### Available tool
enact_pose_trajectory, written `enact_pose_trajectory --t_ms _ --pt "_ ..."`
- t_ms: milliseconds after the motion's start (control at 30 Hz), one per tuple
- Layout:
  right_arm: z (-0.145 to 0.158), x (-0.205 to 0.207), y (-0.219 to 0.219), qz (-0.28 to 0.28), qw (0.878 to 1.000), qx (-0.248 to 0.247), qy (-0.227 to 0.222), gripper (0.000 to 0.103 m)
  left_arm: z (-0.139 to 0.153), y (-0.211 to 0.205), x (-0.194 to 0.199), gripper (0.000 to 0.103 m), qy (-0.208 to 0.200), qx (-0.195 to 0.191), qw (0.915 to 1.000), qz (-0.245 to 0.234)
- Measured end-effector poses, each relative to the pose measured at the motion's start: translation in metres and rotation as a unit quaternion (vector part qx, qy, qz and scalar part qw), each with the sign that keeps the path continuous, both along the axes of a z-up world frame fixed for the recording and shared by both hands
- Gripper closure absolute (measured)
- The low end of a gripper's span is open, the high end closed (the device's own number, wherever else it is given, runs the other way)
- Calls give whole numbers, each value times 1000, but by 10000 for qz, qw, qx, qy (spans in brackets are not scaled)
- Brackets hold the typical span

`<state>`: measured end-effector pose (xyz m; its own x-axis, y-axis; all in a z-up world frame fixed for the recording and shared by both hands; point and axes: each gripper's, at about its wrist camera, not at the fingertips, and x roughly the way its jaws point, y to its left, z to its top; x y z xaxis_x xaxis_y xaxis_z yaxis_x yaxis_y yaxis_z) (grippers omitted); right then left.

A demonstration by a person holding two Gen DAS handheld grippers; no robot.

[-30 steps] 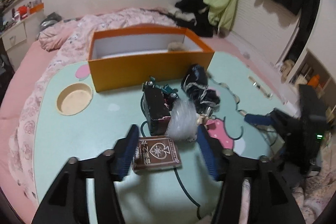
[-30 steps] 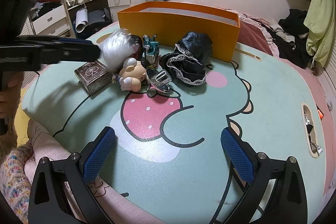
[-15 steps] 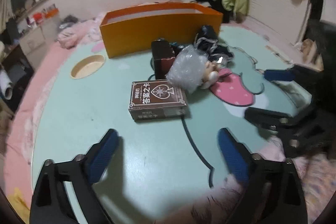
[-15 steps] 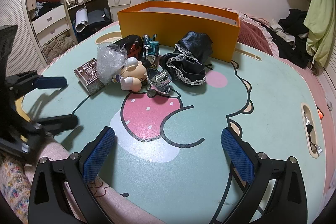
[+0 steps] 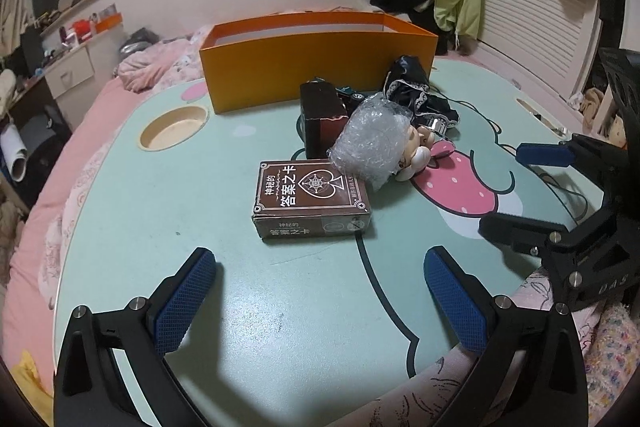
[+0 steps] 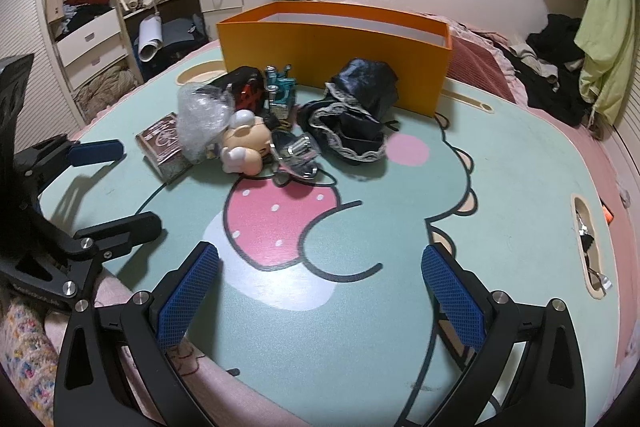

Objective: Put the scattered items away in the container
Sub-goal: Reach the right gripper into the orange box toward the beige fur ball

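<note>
Tongs spread wide and empty: left gripper [image 5: 320, 291], right gripper [image 6: 320, 291]. Card box [image 5: 310, 195] at twelve o'clock of the left, flat on table [image 5: 168, 203]; probably rigid, light, best pinched across long sides. Bubble-wrap wad [image 5: 370, 143] at one o'clock, soft, slippery. Orange container [image 5: 316, 65] beyond, twelve o'clock.

orange box [image 5: 316, 67] | brown card deck [image 5: 310, 197] | mint cartoon-print table [image 5: 120, 219] | blue claw pads [image 5: 184, 303]
</note>
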<state>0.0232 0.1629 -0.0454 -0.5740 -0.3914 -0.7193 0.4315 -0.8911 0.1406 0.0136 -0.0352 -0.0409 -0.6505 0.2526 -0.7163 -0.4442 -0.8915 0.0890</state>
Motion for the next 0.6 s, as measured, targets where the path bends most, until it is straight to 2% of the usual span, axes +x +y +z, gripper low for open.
enact_pose_trajectory --t_ms 67,133,267,300,333,367,400,467,533,600 --pt "5 -1 1 48 9999 61 71 2 0 0 0 0 2 7 10000 -13" --pt "18 -1 5 38 9993 178 328 2 0 1 -1 0 4 8 10000 -22" --pt "66 -18 16 -74 9972 100 741 3 -1 1 -2 0 13 8 10000 -43" --pt "79 -27 17 -13 9968 28 796 5 -1 1 -2 0 16 10 10000 -48" --pt "93 -41 16 70 9968 -27 793 14 -1 2 -2 0 19 10 10000 -55" --pt "101 -56 14 147 9976 -32 670 29 -1 2 -2 0 21 12 10000 -59" --pt "107 -75 11 228 9990 -94 379 35 -1 2 -2 0 24 12 10000 -61" --pt "112 -121 3 341 9971 -468 -497 37 -1 2 -2 0 27 13 10000 -66" --pt "102 -167 -3 306 9838 -944 -1491 37 -1 2 -2 0 26 14 10000 -76" --pt "87 -198 -9 84 9716 -993 -2145 37 -1 2 -1 0 31 18 10000 -90"
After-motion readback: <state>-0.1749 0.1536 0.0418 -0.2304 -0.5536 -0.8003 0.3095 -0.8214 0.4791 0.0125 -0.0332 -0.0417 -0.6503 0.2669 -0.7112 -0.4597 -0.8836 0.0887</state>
